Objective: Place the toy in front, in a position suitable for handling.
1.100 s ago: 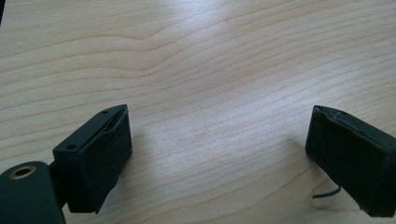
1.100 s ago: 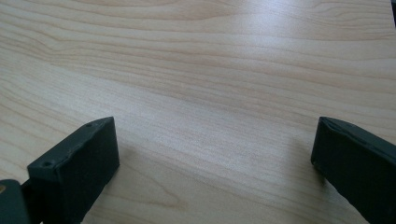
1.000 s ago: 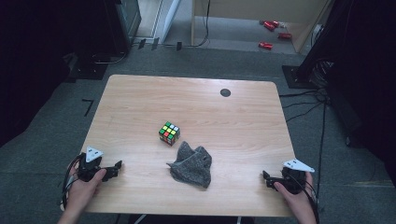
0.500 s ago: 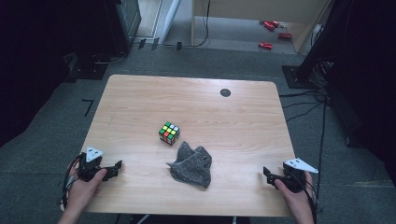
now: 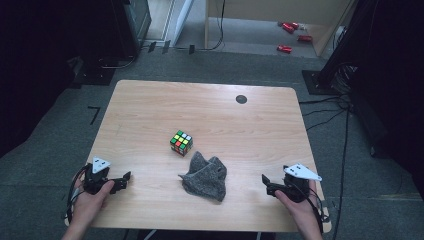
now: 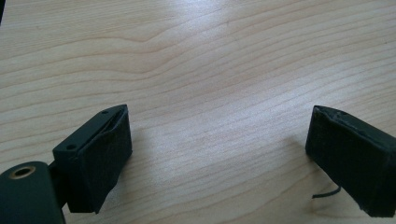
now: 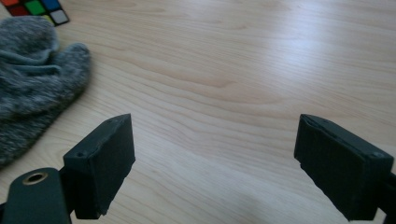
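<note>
Against the earlier high view, the right gripper (image 5: 266, 184) sits nearer the grey cloth (image 5: 205, 176), having moved in from the tabletop's (image 5: 210, 115) right edge. Its jaws have just been closing a little, with nothing between them; they stand wide apart over bare wood. The left gripper (image 5: 125, 179) is where it was, its jaws apart as well and holding nothing. Cloth and puzzle cube (image 5: 181, 143) lie unmoved.

The cloth lies crumpled ahead of the right jaws, well clear of them, and farther from the left jaws. The cube stands just beyond the cloth, apart from it.

The high view shows both hands, the whole cube and a dark round spot (image 5: 241, 99) far across the tabletop. The right gripper view gives the cloth (image 7: 32, 74) beyond its left-hand jaw and one corner of the cube (image 7: 35, 9). The left gripper view has plain wood grain between its jaws.
</note>
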`<act>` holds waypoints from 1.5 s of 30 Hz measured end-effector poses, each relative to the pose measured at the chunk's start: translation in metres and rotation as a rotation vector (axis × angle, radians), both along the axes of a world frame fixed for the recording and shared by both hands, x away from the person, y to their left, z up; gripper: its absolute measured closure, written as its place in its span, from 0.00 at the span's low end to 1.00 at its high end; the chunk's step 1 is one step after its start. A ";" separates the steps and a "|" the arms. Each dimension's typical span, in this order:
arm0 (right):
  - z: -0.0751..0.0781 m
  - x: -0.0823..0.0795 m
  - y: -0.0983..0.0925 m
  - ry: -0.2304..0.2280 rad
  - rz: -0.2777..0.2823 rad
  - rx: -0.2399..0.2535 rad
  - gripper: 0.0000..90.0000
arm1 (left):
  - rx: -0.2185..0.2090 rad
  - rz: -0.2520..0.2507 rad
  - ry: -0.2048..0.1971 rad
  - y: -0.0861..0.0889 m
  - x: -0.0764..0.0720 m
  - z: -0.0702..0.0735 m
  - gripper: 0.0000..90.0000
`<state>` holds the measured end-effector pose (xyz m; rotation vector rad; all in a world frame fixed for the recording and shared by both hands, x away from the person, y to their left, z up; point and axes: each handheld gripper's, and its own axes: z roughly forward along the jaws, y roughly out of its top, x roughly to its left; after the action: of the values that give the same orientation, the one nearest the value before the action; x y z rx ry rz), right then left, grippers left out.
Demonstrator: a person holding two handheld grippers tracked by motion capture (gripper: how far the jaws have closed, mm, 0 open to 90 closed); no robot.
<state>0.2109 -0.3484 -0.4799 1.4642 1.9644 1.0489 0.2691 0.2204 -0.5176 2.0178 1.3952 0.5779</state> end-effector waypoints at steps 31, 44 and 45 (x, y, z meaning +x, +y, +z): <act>0.031 0.022 0.113 -0.032 0.245 0.085 0.04 | -0.001 0.018 0.000 -0.001 0.002 0.000 0.08; 0.002 0.019 0.154 0.019 0.321 0.037 0.02 | 0.000 0.013 0.000 -0.001 0.002 0.000 0.08; -0.001 0.019 0.157 0.025 0.330 0.030 0.03 | 0.000 0.011 0.000 -0.001 0.002 0.000 0.08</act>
<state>0.2296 -0.1915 -0.4813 1.1965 2.2691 1.2047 0.2710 0.2194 -0.5177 2.0112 1.4072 0.5828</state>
